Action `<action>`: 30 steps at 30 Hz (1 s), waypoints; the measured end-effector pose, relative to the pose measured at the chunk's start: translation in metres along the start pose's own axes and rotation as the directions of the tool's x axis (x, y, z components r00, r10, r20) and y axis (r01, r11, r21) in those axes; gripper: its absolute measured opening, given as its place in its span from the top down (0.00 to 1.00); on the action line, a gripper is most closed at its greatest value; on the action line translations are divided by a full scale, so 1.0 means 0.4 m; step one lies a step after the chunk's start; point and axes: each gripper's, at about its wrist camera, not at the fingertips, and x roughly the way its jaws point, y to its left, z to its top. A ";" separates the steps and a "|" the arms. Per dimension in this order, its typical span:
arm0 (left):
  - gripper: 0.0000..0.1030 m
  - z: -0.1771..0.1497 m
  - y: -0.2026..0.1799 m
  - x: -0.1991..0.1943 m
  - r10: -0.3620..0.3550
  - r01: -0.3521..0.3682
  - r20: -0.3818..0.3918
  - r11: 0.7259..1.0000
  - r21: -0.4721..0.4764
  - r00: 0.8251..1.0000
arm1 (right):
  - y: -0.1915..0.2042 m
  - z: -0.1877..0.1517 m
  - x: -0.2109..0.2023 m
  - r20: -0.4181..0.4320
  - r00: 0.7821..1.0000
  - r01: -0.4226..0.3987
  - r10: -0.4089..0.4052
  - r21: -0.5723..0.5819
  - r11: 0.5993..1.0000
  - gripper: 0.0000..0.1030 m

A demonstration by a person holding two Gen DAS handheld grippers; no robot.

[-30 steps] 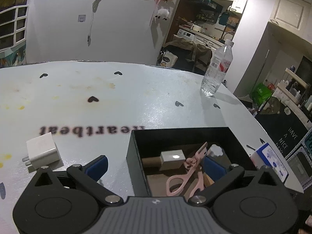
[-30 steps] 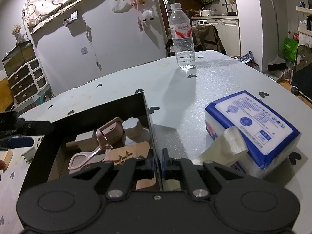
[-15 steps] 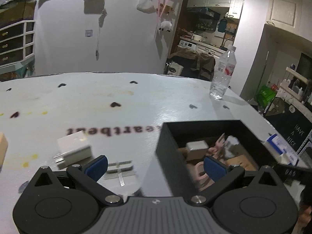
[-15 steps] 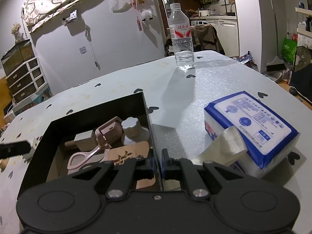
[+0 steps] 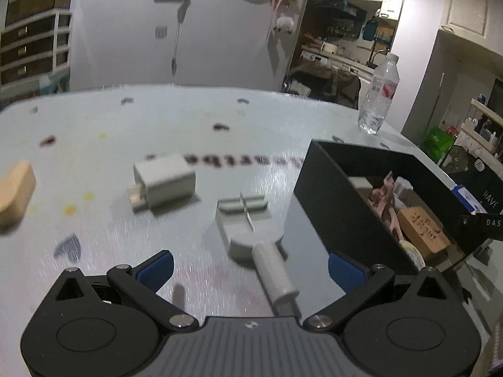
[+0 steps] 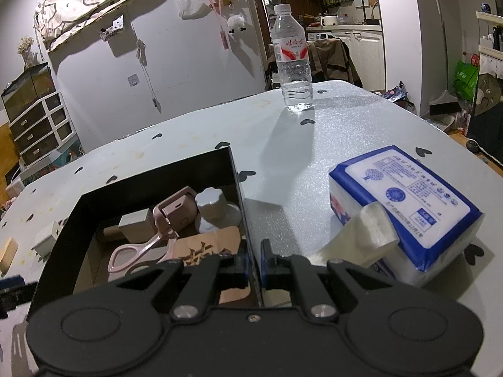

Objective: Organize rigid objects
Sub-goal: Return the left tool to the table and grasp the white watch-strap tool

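Note:
A black box (image 5: pixel 352 201) holds pink scissors (image 6: pixel 141 248), a pink case (image 6: pixel 177 207), a white knob (image 6: pixel 210 207) and a wooden piece (image 6: pixel 207 246). My right gripper (image 6: pixel 254 265) is shut on the box's right wall (image 6: pixel 242 207). My left gripper (image 5: pixel 250 268) is open and empty above the table, left of the box. A grey tool with a round handle (image 5: pixel 251 232) lies between its fingers. A white charger plug (image 5: pixel 163 180) lies further left, and a wooden block (image 5: pixel 14 188) at the far left.
A water bottle (image 6: pixel 290 59) stands at the table's far side. A blue and white tissue pack (image 6: pixel 405 207) lies right of the box. The table edge runs close behind the bottle.
My left gripper has swung left, away from over the box; the grey tool, plug and wooden block have come into view. The right gripper has not moved.

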 end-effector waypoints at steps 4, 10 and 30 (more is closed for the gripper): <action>0.14 -0.007 0.001 0.005 -0.031 0.031 0.008 1.000 0.003 0.999 | 0.000 -0.001 0.004 -0.004 1.000 0.005 -0.005 -0.002 1.000 0.92; 0.30 -0.014 0.001 0.019 0.010 -0.009 -0.006 0.999 0.046 1.000 | 0.000 -0.001 0.007 -0.010 1.000 0.009 -0.009 -0.002 1.000 0.92; 0.39 0.014 0.042 0.043 -0.068 0.068 -0.006 0.983 0.172 0.998 | 0.002 -0.005 0.016 -0.017 1.000 0.006 -0.006 -0.003 1.000 0.92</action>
